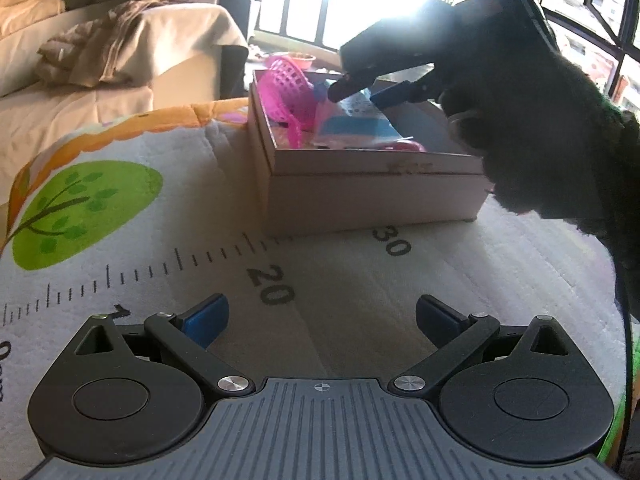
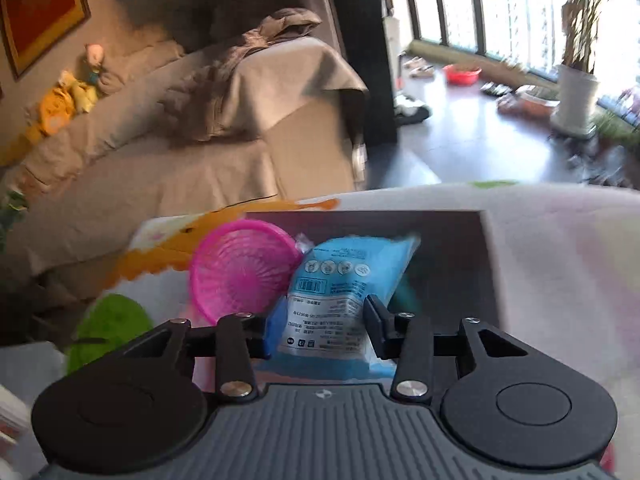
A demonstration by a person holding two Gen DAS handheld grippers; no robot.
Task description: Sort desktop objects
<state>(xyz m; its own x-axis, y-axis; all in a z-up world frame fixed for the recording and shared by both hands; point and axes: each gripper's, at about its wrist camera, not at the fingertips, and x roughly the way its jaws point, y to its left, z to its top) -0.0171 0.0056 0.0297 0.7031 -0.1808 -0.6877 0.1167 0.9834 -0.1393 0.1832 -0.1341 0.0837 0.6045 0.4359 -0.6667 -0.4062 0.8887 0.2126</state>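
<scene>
A cardboard box point(image 1: 360, 184) stands on the printed mat. In it lie a pink plastic basket point(image 1: 286, 84) and a blue-and-white packet point(image 1: 356, 120). My left gripper point(image 1: 320, 320) is open and empty, low over the mat in front of the box. My right gripper point(image 1: 374, 90), held by a dark gloved hand, hovers over the box. In the right wrist view my right gripper point(image 2: 318, 328) is open with the packet point(image 2: 336, 292) lying between and below its fingers, beside the pink basket point(image 2: 244, 268). Whether the fingers touch the packet I cannot tell.
The mat point(image 1: 120, 216) bears a ruler print and a green tree. A sofa with a draped brown blanket point(image 2: 248, 92) stands behind the table. Windows, a white plant pot point(image 2: 576, 100) and a red bowl point(image 2: 462, 74) are on the floor beyond.
</scene>
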